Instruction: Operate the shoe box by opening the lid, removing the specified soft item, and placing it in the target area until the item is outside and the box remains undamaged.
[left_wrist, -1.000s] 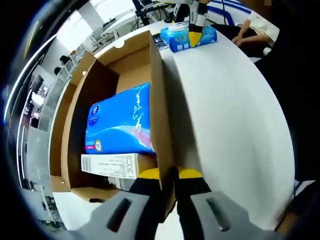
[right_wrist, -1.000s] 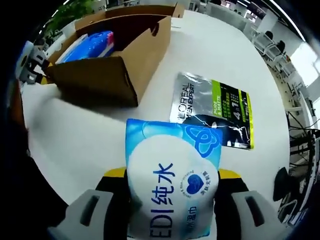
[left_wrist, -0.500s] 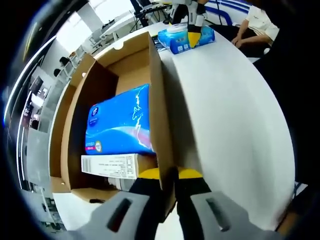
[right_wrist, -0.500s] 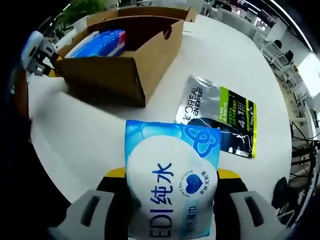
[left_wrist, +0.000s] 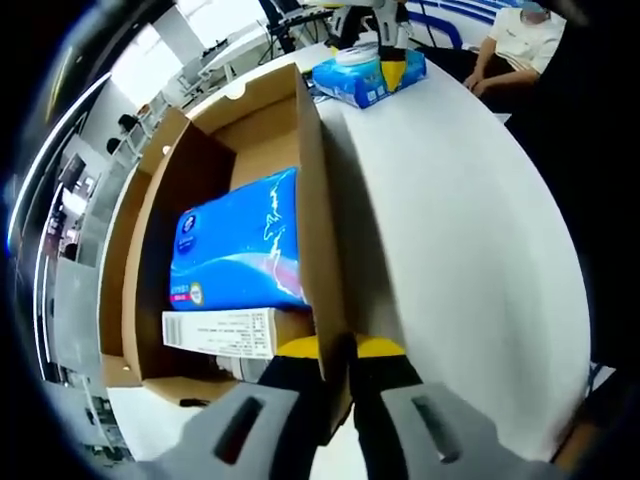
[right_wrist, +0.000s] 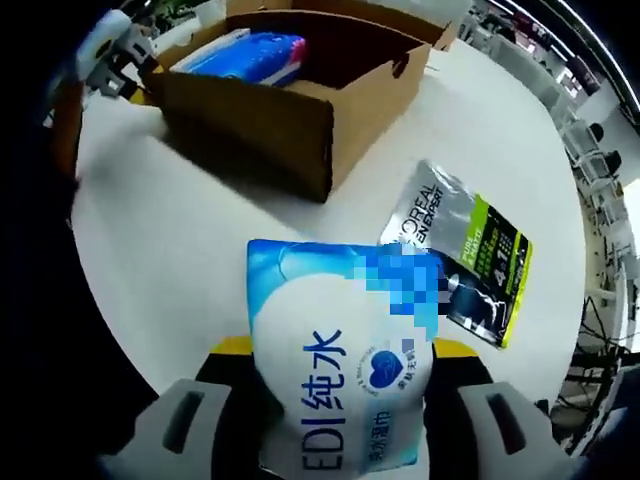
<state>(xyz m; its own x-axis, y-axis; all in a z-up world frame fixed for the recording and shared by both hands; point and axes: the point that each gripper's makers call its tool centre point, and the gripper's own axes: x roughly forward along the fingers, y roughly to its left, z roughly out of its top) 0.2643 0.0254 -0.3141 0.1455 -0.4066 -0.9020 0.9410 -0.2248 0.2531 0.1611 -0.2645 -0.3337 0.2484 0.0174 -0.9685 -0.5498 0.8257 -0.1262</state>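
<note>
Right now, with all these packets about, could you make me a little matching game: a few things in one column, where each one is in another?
Things:
1. wet wipes pack
2. blue tissue pack
3. silver and green sachet
4. left tool

Places:
A. lying flat on the white table
B. clamped on the cardboard box's wall
C. held in the right tool
D. inside the cardboard box

Pairs: 1-C, 2-D, 3-A, 4-B

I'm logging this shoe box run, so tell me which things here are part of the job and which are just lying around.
Part of the job:
- cardboard shoe box, open, its wall pinched in the left claw
- wet wipes pack, held in the right claw
- blue tissue pack lying in the box

Lying about:
- L'Oreal sachet on the white table
</note>
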